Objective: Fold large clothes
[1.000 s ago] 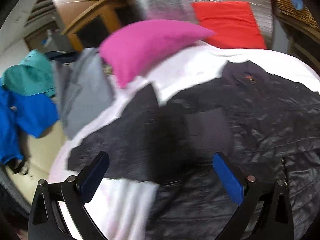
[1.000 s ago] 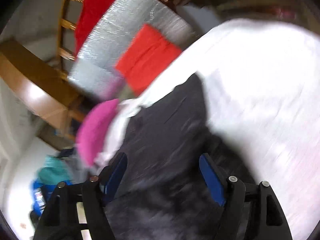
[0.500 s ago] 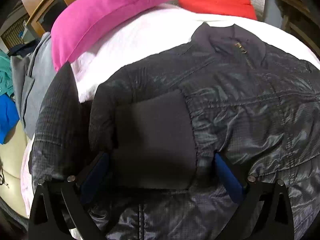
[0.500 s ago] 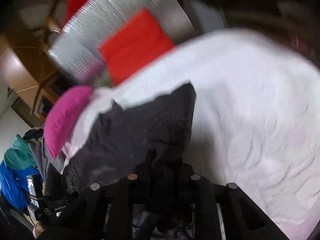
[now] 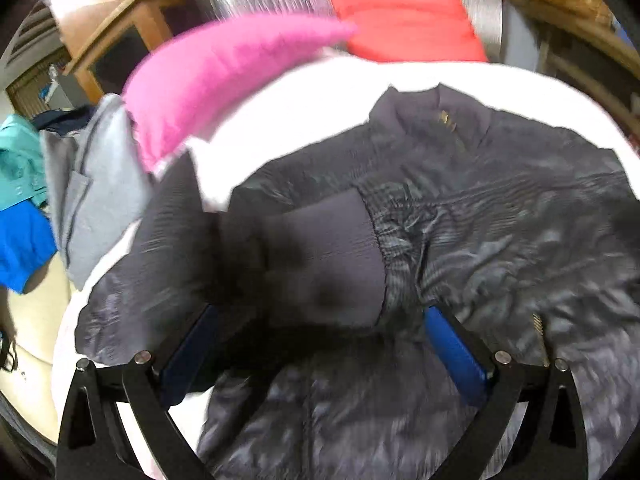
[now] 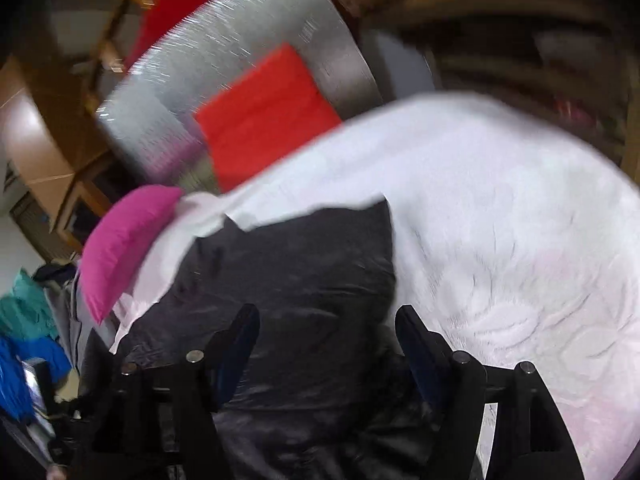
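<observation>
The dark jacket (image 5: pixel 480 220) looks light, slippery and limp, best pinched at its ribbed cuff (image 5: pixel 328 264), which probably lies loose between the spread jaws of the left gripper (image 5: pixel 316 344), while the right gripper (image 6: pixel 324 332) is opening over it.

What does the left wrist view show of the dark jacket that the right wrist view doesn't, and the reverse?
Left wrist only: the dark jacket's collar and a ribbed cuff folded across its front, between the open left hand-held gripper.

Right wrist only: a wide bare stretch of white bedcover; right hand-held gripper opening over the jacket.

Both: jacket, pink pillow, red cushion.
</observation>
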The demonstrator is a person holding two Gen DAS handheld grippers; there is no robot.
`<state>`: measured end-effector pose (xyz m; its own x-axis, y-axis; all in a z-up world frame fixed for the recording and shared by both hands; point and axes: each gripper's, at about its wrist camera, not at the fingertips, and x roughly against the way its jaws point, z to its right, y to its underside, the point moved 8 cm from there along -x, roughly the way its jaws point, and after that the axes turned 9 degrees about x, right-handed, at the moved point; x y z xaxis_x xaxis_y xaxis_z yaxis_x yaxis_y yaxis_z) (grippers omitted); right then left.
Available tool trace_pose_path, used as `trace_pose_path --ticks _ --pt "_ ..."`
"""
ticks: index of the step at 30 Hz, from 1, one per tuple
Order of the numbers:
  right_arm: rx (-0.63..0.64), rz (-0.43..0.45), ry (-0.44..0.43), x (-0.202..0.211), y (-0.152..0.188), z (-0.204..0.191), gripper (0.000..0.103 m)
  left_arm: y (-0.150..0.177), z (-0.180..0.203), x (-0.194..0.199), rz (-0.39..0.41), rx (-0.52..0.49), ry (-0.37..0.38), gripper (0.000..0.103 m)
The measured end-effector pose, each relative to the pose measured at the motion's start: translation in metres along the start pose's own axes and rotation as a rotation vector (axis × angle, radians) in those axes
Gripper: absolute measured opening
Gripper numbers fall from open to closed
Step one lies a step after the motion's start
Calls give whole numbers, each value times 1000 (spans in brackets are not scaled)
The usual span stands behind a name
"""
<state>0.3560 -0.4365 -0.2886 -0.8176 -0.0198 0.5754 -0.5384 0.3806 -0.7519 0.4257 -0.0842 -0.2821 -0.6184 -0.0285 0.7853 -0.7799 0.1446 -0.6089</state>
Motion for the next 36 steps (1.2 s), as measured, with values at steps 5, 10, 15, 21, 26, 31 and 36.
trace_pose_path --ticks 5,10,15,21,26,31,36 --pt "11 -6 -158 1 27 -59 74 22 -63 43 62 121 32 103" --pt "-17 -68 -276 -18 72 -96 73 53 -157 48 30 329 -17 103" --pt "6 -83 -271 -39 97 -103 72 71 -239 34 -16 536 -32 103" --pt "14 -69 -264 -42 104 -102 72 69 -274 2 -78 708 52 103" --pt "18 -68 -276 -42 103 -100 73 61 -281 -28 -94 868 181 91" --pt "4 -63 -303 -43 103 -100 73 57 -294 -67 -138 1013 231 57" --pt "-6 -58 -328 -45 102 -100 73 57 -299 -89 -146 1062 244 52"
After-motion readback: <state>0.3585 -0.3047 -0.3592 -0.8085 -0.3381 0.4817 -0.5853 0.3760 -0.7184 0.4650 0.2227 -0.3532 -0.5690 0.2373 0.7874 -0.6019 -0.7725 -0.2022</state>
